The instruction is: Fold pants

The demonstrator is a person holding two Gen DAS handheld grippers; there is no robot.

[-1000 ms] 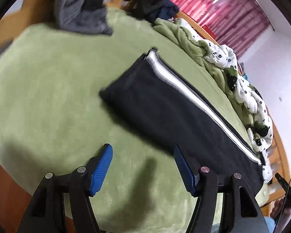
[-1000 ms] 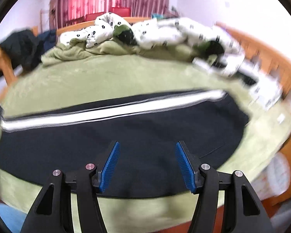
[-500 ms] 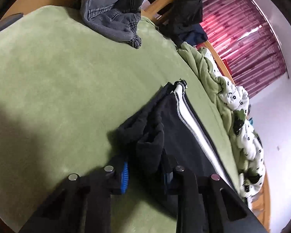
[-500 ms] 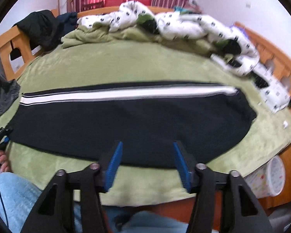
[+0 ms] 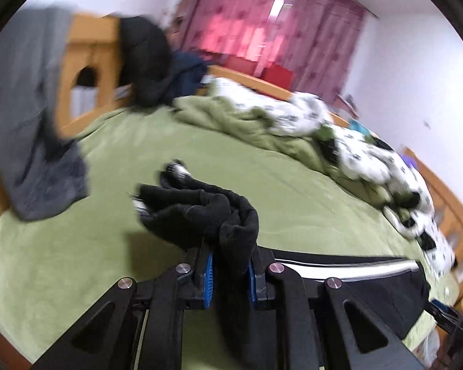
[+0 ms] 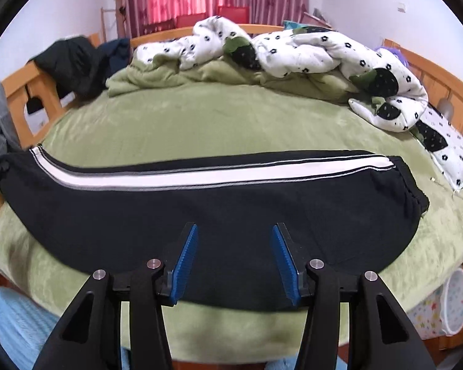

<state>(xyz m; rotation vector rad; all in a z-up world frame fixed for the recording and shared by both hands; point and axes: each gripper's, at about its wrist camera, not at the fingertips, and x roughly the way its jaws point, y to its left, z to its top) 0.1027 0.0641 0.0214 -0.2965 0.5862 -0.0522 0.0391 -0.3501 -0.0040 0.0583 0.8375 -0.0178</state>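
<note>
Black fleece pants with white side stripe (image 6: 200,209) lie lengthwise across green plush bed cover (image 6: 231,123); end at 9 o'clock lifted, bunched. Left gripper (image 5: 230,273) fingers clamped on that bunched black cuff. Right gripper (image 6: 234,259) above pants' near edge, at 6 o'clock; fingers opening, clasp nothing. White patterned quilt (image 6: 324,52) heaped at 12 to 2 o'clock. Grey garment (image 5: 31,123) hangs on wooden bed rail (image 5: 86,49), 9 o'clock.
</note>
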